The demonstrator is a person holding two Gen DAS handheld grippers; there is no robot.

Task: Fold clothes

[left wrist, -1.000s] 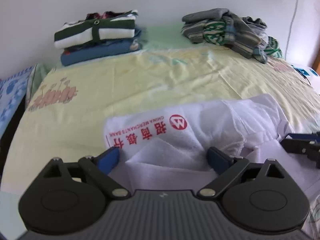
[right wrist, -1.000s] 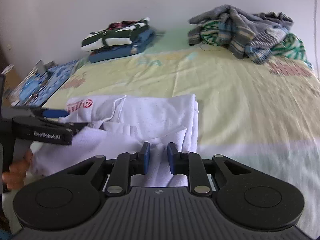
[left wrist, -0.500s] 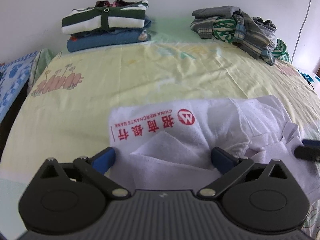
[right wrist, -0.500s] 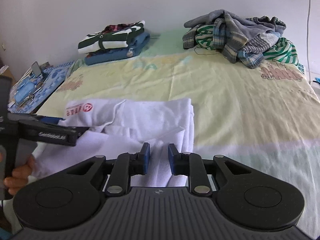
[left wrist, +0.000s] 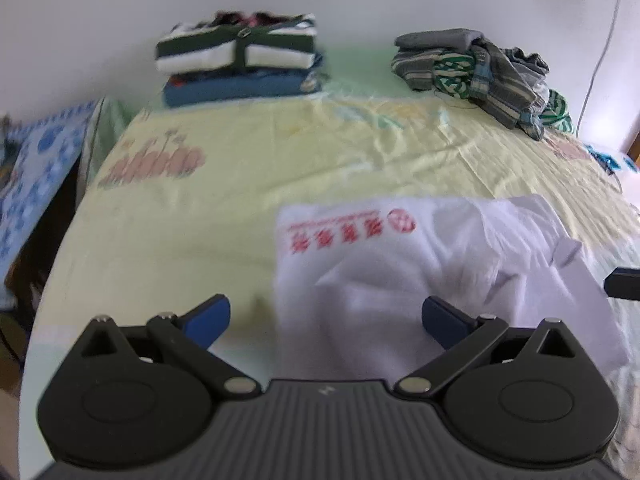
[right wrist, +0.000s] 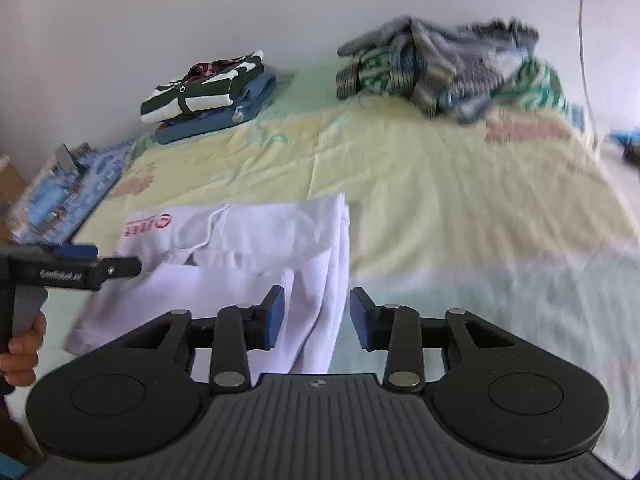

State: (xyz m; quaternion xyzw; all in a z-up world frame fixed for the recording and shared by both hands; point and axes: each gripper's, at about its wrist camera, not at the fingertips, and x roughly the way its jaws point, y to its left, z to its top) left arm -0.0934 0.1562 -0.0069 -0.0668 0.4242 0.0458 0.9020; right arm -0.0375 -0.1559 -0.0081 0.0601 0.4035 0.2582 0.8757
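The white shirt (left wrist: 420,272) lies partly folded near the bed's (left wrist: 280,168) front edge, its red print toward the left side, probably doubled over for a narrower packet, though blur hides the layers; a folded stack (left wrist: 240,64) and a loose heap (left wrist: 472,68) sit at the far edge. Both grippers hang low and level; the left gripper (left wrist: 326,316) is spread wide and holds nothing; the right gripper (right wrist: 316,316) is parted around the shirt's right fold.

Both grippers are showing matte black bodies with a ribbed centre plate bearing a small emblem, round discs at either side, and silver rivets on the black linkage arms. The left gripper (left wrist: 326,318) and right gripper (right wrist: 316,316) are carrying blue finger pads (left wrist: 208,318). At the left of the right-wrist frame, white lettering is showing on the left gripper's black side above a grey handle.
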